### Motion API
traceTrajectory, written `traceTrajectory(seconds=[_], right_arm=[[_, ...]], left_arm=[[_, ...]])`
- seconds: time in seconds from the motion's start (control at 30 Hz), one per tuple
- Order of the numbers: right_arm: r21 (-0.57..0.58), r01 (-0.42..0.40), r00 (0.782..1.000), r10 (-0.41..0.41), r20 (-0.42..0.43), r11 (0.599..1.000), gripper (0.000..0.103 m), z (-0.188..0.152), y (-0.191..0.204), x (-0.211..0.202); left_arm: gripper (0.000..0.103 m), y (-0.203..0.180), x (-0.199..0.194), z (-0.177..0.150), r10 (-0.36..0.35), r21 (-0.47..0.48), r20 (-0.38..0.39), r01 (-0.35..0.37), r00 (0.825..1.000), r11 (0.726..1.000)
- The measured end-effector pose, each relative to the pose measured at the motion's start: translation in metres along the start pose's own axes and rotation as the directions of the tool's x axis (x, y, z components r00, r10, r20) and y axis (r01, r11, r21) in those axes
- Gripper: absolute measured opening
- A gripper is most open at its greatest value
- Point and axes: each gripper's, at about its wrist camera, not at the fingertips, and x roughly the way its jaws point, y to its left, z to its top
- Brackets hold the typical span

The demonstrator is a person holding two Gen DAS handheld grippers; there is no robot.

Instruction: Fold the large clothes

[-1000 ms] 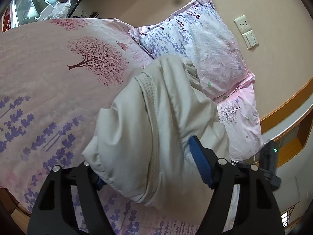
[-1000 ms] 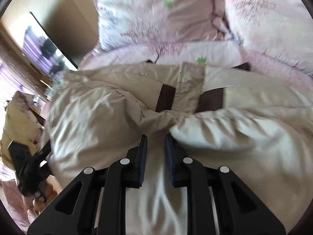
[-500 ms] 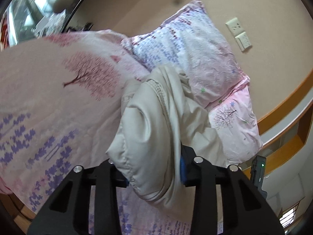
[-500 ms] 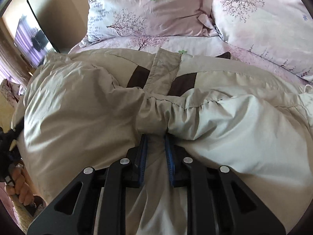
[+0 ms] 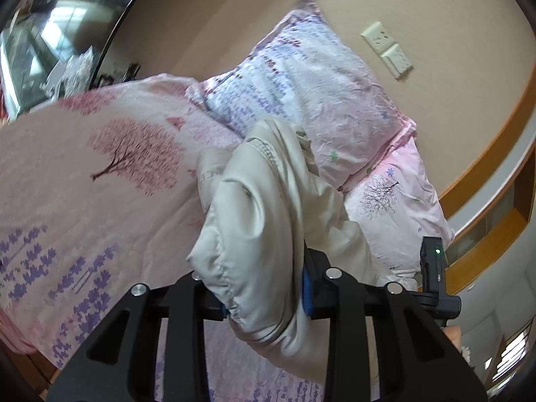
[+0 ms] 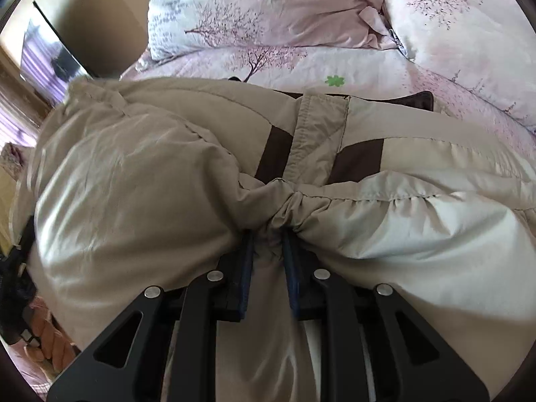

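A beige padded jacket point(image 6: 140, 181) lies bunched across the pink floral bedspread point(image 5: 100, 181), below two matching pillows point(image 6: 268, 10). Since a second ago your left gripper point(image 5: 264, 296) has clamped down on a puffy fold it earlier only straddled, while your right gripper point(image 6: 268, 251) remains pinched on the gathered hem; both ends are now secured, so a fold can likely begin. The jacket looks quilted and slippery, with dark brown panels point(image 6: 358, 157) flanking a stitched placket point(image 6: 318, 130). A wall socket point(image 5: 387, 48) sits above the bed.
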Motion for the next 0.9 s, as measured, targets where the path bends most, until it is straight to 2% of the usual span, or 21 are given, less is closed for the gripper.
traceTrajectory(seconds=[0.17,0.27,0.33,0.43,0.5,0.6,0.67,0.73,0.77,0.83,0.9], right_arm=[[0.001,-0.008,1.000,0.008,-0.004,1.000,0.020,-0.001,-0.002,0.007],[0.005,-0.017,1.000,0.017,-0.009,1.000,0.020,-0.001,-0.004,0.008],[-0.015,-0.035,0.999,0.035,-0.008,0.999,0.020,0.000,-0.006,0.007],[0.014,-0.107,0.994,0.107,0.020,0.994,0.020,-0.008,-0.019,-0.011],[0.015,-0.140,0.987,0.138,0.084,0.990,0.020,-0.023,-0.028,-0.041],[0.007,-0.077,0.981,0.075,0.179,0.997,0.020,-0.046,-0.039,-0.076],[0.013,-0.022,0.978,0.019,0.208,1.000,0.020,-0.059,-0.048,-0.088],[0.026,0.021,0.979,-0.026,0.200,0.999,0.020,-0.064,-0.056,-0.084],[0.037,0.031,0.985,-0.037,0.166,0.999,0.020,-0.063,-0.061,-0.072],[0.045,0.032,0.992,-0.037,0.118,0.999,0.020,-0.061,-0.065,-0.050],[0.045,0.033,0.993,-0.038,0.109,0.998,0.020,-0.054,-0.069,-0.033]], left_arm=[[0.029,-0.026,-0.007,0.004,-0.069,0.068,0.033,0.066,0.997,0.995],[0.028,-0.052,-0.012,0.004,-0.134,0.126,0.054,0.126,0.990,0.984],[0.028,-0.074,-0.016,0.001,-0.154,0.184,0.068,0.139,0.986,0.973],[0.029,-0.096,-0.021,-0.003,-0.174,0.247,0.077,0.150,0.982,0.957],[0.029,-0.110,-0.023,-0.006,-0.186,0.289,0.075,0.157,0.980,0.944],[0.029,-0.125,-0.025,-0.012,-0.196,0.336,0.074,0.161,0.978,0.928],[0.029,-0.133,-0.026,-0.015,-0.209,0.352,0.070,0.172,0.975,0.920],[0.029,-0.140,-0.026,-0.017,-0.219,0.364,0.068,0.180,0.973,0.914],[0.029,-0.144,-0.026,-0.019,-0.227,0.371,0.066,0.187,0.972,0.909],[0.029,-0.155,-0.026,-0.023,-0.239,0.390,0.062,0.197,0.969,0.900],[0.029,-0.167,-0.024,-0.028,-0.251,0.414,0.058,0.206,0.966,0.887]])
